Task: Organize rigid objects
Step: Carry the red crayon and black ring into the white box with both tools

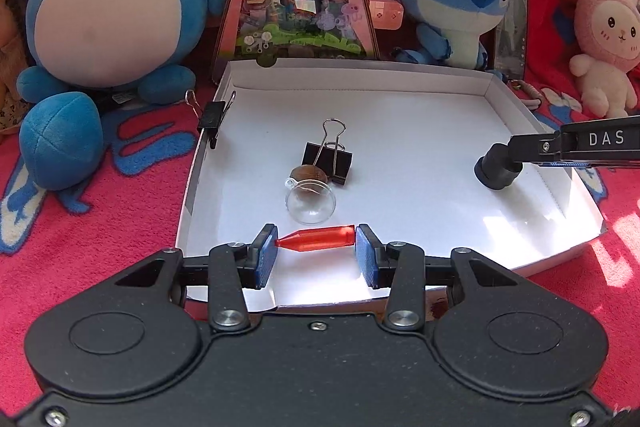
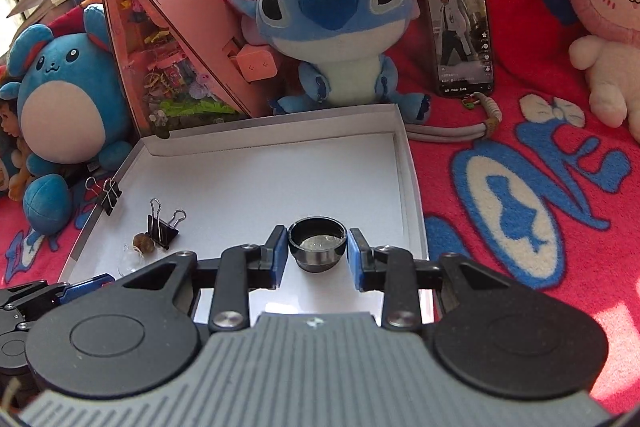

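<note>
Left hand-held gripper (image 1: 316, 245) clamps a red tube (image 1: 318, 238) endwise above the tray (image 1: 400, 131) at 6 o'clock. Right hand-held gripper (image 2: 318, 247), marked "DAS", grips a black cap (image 2: 317, 243).

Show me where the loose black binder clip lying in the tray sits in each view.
Left wrist view: binder clip at centre, beyond the clear dome.
Right wrist view: binder clip at lower left, inside the tray.
Shared landmark: the brown nut touching it.
</note>
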### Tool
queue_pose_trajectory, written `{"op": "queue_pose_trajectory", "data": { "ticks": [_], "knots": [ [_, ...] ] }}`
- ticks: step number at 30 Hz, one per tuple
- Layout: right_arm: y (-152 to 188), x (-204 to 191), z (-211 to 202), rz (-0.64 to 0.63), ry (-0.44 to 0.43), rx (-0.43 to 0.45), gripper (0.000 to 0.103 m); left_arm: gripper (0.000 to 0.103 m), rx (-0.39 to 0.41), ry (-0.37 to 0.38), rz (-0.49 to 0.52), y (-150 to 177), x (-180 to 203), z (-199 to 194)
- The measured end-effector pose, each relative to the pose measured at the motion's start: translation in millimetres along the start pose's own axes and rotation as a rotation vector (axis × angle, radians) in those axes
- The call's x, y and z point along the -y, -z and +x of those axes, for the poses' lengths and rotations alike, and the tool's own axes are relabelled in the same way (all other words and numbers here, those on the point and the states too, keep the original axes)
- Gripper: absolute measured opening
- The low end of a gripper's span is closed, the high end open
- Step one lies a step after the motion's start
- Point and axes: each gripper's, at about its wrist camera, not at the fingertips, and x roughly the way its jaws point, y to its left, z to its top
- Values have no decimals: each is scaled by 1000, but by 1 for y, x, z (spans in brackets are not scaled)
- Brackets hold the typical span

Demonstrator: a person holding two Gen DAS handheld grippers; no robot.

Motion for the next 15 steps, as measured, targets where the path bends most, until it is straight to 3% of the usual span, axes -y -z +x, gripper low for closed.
{"op": "queue_pose_trajectory", "data": {
  "ticks": [15],
  "knots": [
    [-4, -10, 11, -52, 36, -24, 38, 40, 13, -37, 21, -6, 0, 10]
  ]
}}
